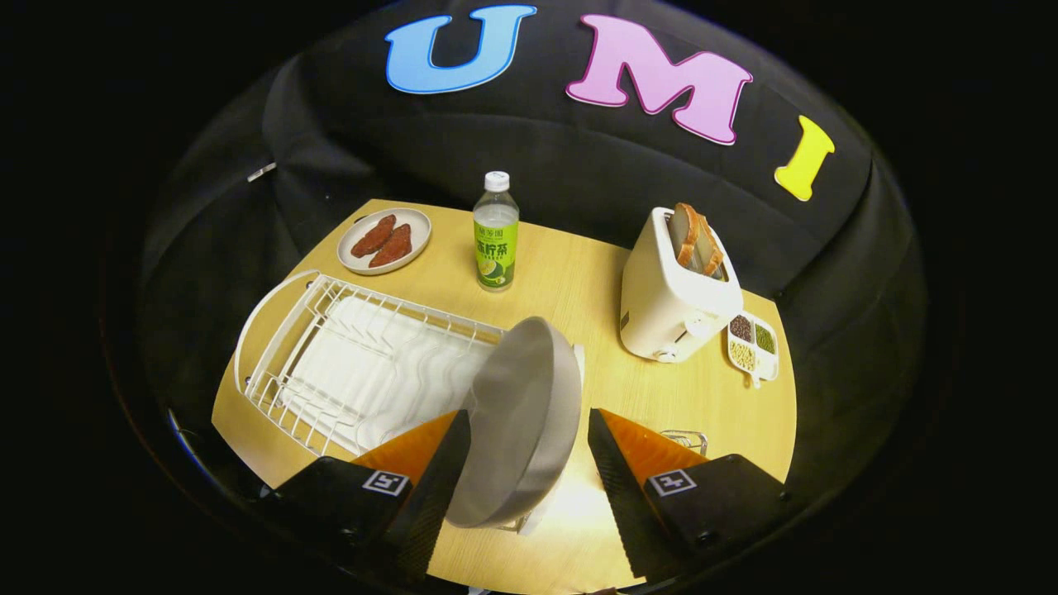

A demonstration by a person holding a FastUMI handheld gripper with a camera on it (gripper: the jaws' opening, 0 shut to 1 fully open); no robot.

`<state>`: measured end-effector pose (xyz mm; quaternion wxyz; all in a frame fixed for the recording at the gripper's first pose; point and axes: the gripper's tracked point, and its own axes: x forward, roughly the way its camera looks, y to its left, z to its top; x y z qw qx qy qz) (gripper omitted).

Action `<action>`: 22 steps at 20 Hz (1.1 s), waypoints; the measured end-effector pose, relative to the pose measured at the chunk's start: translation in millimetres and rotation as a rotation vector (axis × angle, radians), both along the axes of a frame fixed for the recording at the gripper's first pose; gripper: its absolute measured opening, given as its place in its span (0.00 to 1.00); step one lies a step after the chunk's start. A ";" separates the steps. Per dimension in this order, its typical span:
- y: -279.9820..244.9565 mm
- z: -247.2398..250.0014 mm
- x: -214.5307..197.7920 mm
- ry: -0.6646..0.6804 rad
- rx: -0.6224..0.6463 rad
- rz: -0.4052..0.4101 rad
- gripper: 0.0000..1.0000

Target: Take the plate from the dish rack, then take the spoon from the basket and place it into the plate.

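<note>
Between my tool's [529, 438] spread fingers I see the plate [521, 421] standing on edge at the rack's [331, 364] end, nearer the left finger; whether either finger touches it, I cannot tell. Toaster [669, 297] holds bread [694, 240].

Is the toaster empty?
No: two bread slices stick up from the toaster beyond the open tool.

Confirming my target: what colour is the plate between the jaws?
Plain light grey plate, standing on edge; clearest in the gripper view.

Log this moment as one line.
phase: approaching plate | gripper: open, straddling plate | plate: upright in dish rack | spoon: not yet taken
</note>
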<state>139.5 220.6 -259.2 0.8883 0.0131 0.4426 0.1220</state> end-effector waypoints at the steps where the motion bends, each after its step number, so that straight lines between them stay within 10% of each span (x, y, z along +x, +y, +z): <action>1: 1.9 -2.4 1.9 0.003 -0.003 0.000 0.82; 8: -17.3 -12.0 3.6 0.065 -0.150 -0.048 0.30; 22: -19.5 26.1 22.0 -0.033 -0.293 -0.030 0.20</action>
